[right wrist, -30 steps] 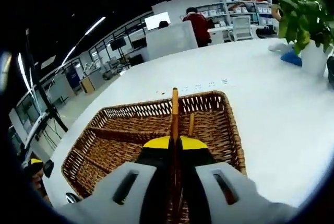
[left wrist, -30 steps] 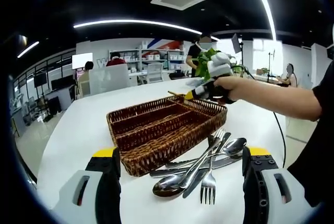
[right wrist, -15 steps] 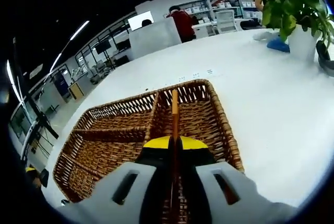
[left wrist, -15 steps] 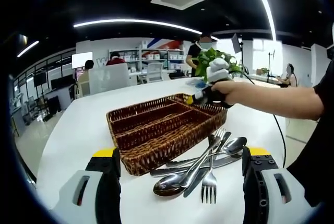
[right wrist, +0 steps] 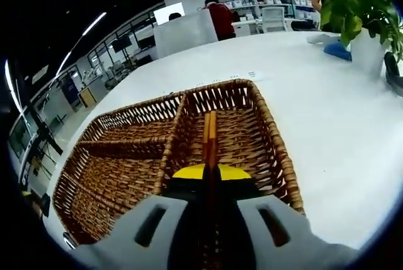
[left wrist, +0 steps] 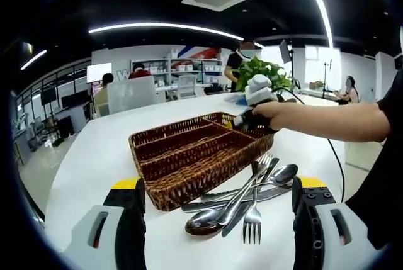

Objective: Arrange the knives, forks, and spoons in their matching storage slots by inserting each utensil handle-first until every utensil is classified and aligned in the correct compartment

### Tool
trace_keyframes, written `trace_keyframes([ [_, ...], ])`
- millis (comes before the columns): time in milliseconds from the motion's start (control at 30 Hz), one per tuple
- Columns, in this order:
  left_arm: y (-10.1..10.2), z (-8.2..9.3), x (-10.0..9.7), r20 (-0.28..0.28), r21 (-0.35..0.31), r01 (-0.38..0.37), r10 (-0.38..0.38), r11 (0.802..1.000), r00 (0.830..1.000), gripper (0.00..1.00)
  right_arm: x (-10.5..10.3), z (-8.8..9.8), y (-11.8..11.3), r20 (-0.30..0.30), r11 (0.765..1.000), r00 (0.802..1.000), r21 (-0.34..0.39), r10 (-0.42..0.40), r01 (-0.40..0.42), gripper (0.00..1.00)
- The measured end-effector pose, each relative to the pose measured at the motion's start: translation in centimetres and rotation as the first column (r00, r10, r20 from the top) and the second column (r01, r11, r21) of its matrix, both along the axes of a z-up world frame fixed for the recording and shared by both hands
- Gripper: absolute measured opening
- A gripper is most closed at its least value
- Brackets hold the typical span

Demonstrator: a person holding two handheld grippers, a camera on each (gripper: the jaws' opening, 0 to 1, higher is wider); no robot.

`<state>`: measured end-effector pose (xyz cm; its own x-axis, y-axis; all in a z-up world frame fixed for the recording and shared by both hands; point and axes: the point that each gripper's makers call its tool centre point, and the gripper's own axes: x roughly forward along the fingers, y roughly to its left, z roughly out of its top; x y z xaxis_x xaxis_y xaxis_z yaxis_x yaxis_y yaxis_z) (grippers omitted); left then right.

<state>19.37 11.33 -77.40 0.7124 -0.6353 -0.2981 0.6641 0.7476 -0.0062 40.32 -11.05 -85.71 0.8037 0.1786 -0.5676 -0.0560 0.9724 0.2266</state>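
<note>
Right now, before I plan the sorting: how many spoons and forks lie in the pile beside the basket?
Spoons: 2
Forks: 2
Total: 4. The knives overlap too much to count.

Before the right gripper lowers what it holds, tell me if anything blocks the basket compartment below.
Nothing visible does. The right gripper is shut on wooden sticks over the wicker basket, and the compartment beneath looks bare. The cutlery pile lies outside the basket.

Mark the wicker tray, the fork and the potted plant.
wicker tray (left wrist: 165,198), left gripper view, near corner of rim
fork (left wrist: 252,218), left gripper view, tines
potted plant (right wrist: 356,2), right gripper view, leaves
</note>
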Motion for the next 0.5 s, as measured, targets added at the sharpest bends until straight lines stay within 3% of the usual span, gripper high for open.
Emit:
trace_keyframes([
  [233,-0.1,-0.1,0.1,-0.001,0.003,0.002,-0.002,1.000,1.000,0.99,-0.2,0.5,0.2,0.012,0.999,0.999,-0.014,0.032,-0.032,0.08],
  [500,0.0,0.2,0.4,0.001,0.002,0.000,0.000,1.000,1.000,0.99,-1.1,3.3,1.3,0.088,0.994,0.991,-0.048,0.103,-0.099,0.18],
])
